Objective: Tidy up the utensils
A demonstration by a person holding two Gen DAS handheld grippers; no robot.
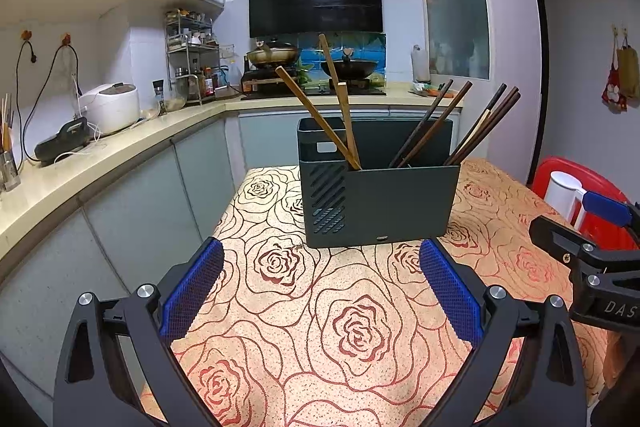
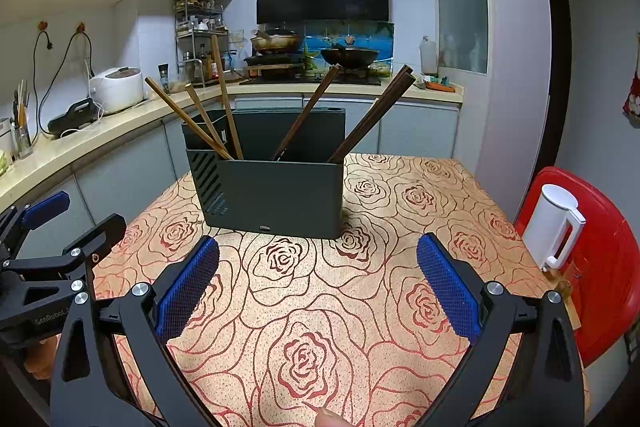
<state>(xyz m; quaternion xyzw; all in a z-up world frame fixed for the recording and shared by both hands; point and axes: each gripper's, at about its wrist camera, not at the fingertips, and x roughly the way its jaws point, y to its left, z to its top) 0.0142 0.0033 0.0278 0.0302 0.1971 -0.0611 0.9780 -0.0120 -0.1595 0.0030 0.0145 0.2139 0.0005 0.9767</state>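
Both grippers, left gripper (image 1: 322,291) & right gripper (image 2: 318,289), gape wide w/ nothing held (chopsticks (image 2: 308,113) stand in caddy (image 2: 280,193))

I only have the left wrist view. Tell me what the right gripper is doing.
Observer: The right gripper has its jaws wide apart with nothing between them, and it faces the dark utensil holder.
Operator: Describe that white thing behind it.
Observer: It's a white kettle on a red seat, with its handle turned away from the table.
Operator: Report anything below the jaws.
Observer: A fingertip shows at the bottom edge.
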